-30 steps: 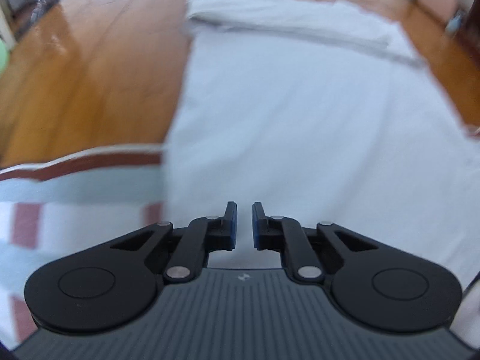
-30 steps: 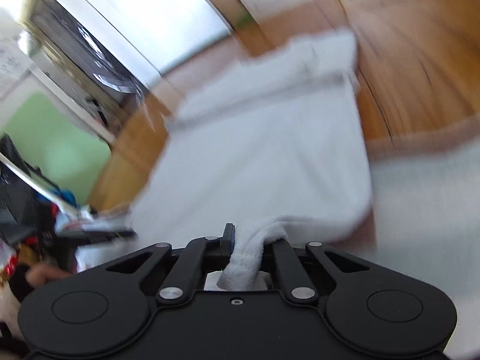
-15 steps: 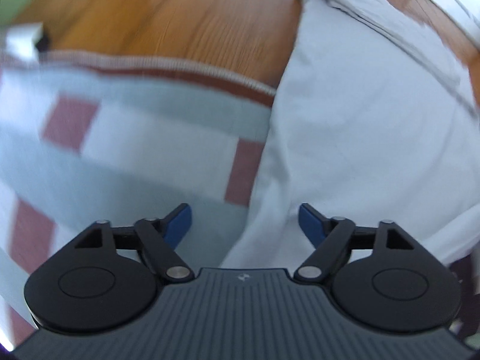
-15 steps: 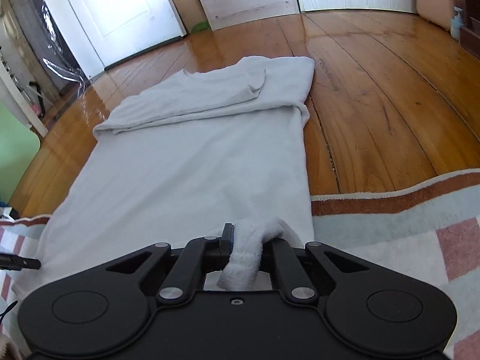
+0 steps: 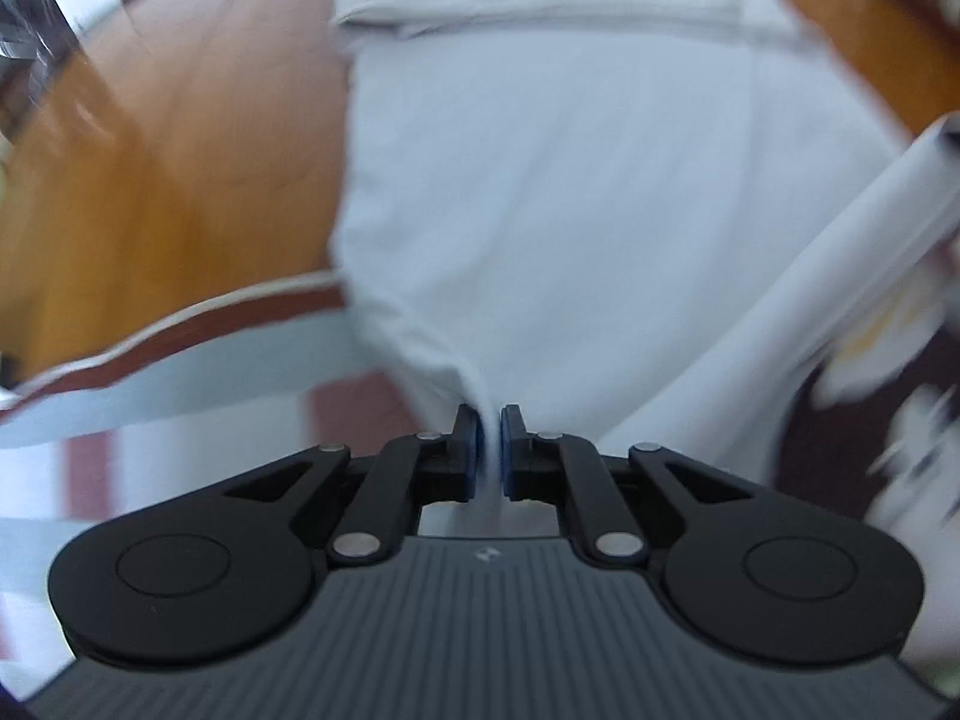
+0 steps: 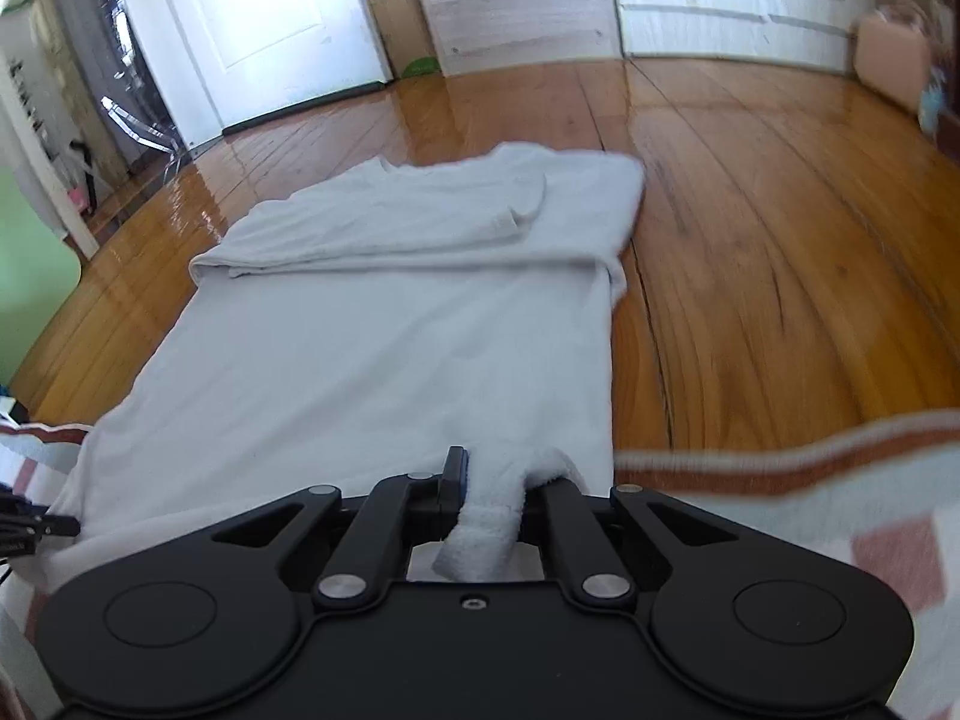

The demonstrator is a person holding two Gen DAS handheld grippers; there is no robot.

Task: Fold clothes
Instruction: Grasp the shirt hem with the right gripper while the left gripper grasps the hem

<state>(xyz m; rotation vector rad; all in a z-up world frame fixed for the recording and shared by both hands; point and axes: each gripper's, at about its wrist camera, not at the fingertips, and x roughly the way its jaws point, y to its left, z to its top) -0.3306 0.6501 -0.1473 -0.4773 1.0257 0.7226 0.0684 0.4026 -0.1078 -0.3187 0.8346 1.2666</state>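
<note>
Now the white garment [image 6: 384,354] lies flat on the wooden floor [image 6: 780,252], long side running away from both cameras, with its far end already folded back on itself into a thicker band. Its near end reaches onto the striped rug [image 6: 828,480], which has a brown border and pale blue and red-brown blocks. In the right wrist view, the right gripper [image 6: 489,480] is closed tight on the near right corner of the garment, and a bunched lump of the white cloth is squeezed between its 2 fingers and hangs out toward the camera. In the left wrist view, which is blurred, the left gripper [image 5: 491,444] is also closed nearly all the way, and a thin pinch of the cloth at the near left corner of the garment sits between its blue pads [image 5: 474,450]. From that pinch the fabric rises in a small peak off the rug. At the right edge of this view a stretched white fold runs up toward the corner.
</note>
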